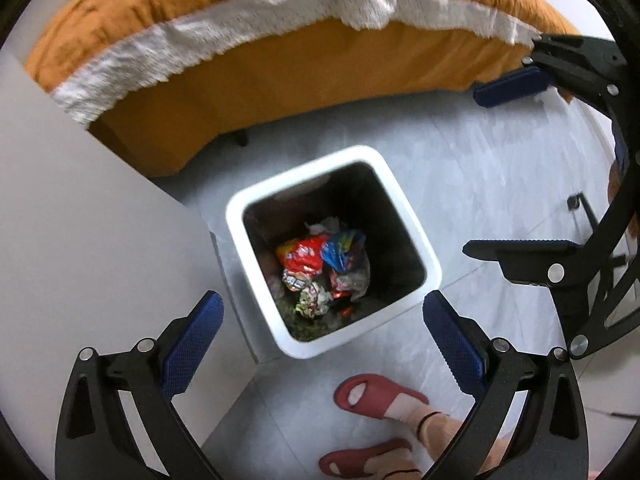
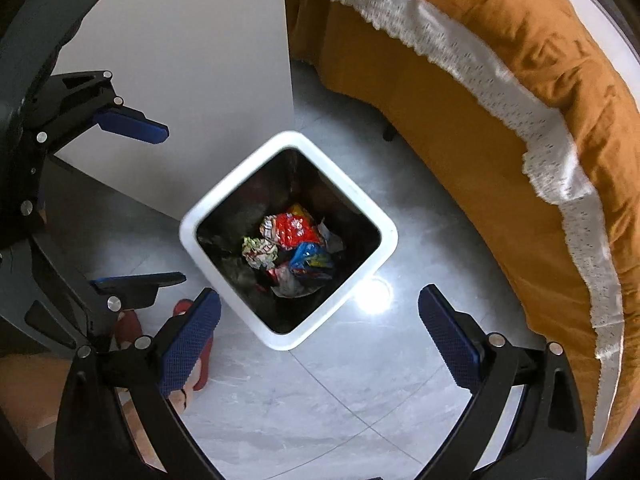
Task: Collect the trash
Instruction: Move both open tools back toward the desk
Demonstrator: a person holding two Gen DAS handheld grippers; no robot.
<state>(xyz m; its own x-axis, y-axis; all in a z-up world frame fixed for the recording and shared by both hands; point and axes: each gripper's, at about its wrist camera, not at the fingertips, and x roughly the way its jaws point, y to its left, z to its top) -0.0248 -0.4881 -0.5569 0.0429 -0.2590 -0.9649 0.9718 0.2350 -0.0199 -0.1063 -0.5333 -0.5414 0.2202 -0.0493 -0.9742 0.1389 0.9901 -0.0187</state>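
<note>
Both the left tongs (image 1: 322, 322) and right tongs (image 2: 320, 318) are hanging wide apart and empty above the bin (image 1: 430, 258). Crumpled wrappers (image 1: 320, 264) are lying inside it; collecting seems nearly done.

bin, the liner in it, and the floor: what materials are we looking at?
Bin: likely plastic, matte white; smooth moulded rim with rounded corners. Liner: probably a thin black plastic bag; dark, faintly wrinkled and glossy, though blurred. Floor: looks like polished stone or ceramic tile; grey marbling, a thin joint line and a bright lamp reflection.
</note>
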